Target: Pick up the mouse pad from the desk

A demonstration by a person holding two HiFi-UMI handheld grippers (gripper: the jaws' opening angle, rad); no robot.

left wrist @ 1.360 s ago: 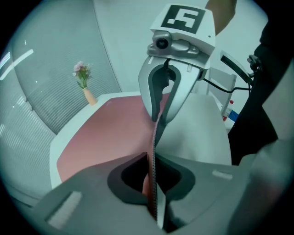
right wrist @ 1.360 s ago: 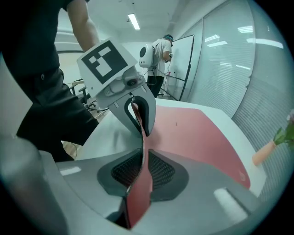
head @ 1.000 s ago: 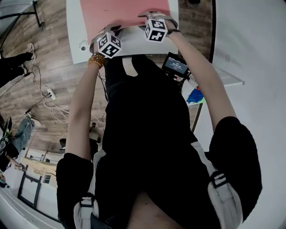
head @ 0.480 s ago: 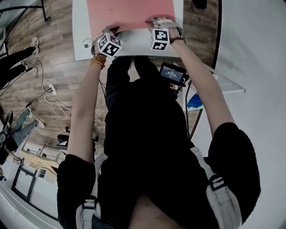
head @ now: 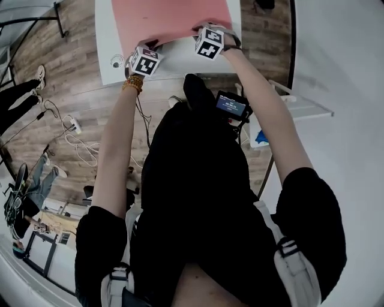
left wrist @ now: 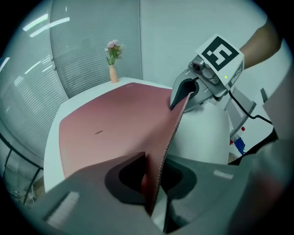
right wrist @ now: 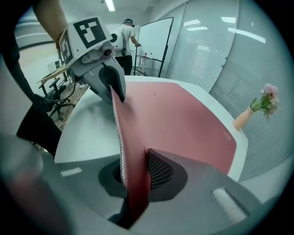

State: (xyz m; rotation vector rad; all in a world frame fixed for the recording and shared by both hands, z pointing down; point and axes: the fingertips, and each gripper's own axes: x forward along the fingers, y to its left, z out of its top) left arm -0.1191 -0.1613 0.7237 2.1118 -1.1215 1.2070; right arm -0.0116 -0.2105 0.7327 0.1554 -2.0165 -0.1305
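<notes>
A large pink mouse pad lies on the white desk. Its near edge is lifted off the surface and curls upward between the two grippers. My left gripper is shut on that edge near its left end, with the pad pinched between the jaws. My right gripper holds the same edge further right. Its jaws have just closed on the pad and eased slightly, still pinching it. Each gripper shows in the other's view: the right gripper and the left gripper.
A small vase of flowers stands at the desk's far corner. A small round object sits by the near left corner. A device with a lit screen hangs at my waist. Cables lie on the wooden floor at left.
Both marker cubes have rolled a little while staying at the pad's near edge. The right cube sits slightly further up the picture than half a second ago.
</notes>
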